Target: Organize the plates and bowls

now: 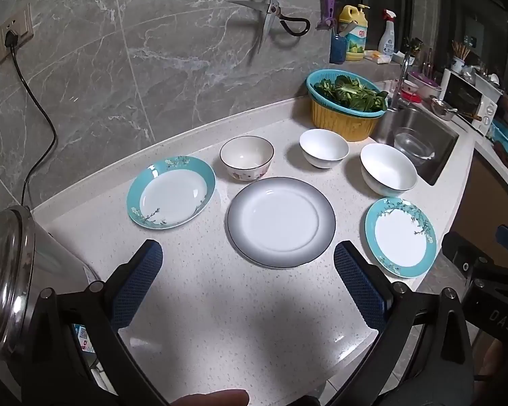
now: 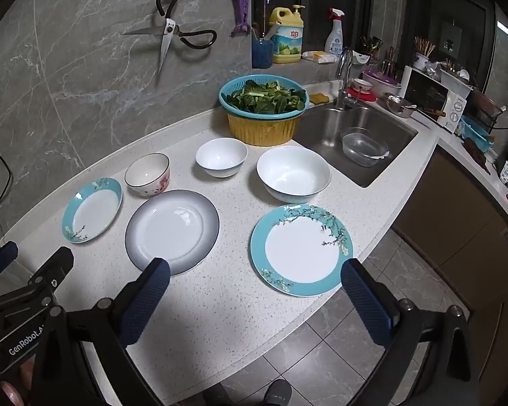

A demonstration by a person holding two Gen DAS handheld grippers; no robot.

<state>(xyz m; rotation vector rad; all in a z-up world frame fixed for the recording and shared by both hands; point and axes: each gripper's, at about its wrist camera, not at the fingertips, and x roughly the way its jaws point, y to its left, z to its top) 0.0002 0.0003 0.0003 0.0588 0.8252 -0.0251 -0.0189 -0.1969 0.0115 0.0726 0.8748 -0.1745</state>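
On the white counter lie a grey-rimmed plate (image 1: 281,221) (image 2: 171,231), a deep teal-rimmed plate (image 1: 171,192) (image 2: 92,210) at the left and a flat teal-rimmed plate (image 1: 400,237) (image 2: 301,248) at the right front edge. Behind them stand a flowered bowl (image 1: 246,157) (image 2: 147,174), a small white bowl (image 1: 323,148) (image 2: 221,156) and a large white bowl (image 1: 388,171) (image 2: 293,173). My left gripper (image 1: 249,260) is open and empty, above the counter just in front of the grey plate. My right gripper (image 2: 255,280) is open and empty, in front of the flat teal plate.
A steel kettle (image 1: 10,270) stands at the counter's left front. A teal colander of greens on a yellow basket (image 1: 347,108) (image 2: 264,111) stands by the sink (image 1: 420,142) (image 2: 355,142), which holds a clear bowl. Scissors hang on the wall (image 2: 167,39). The counter's front edge (image 2: 372,247) drops to the floor.
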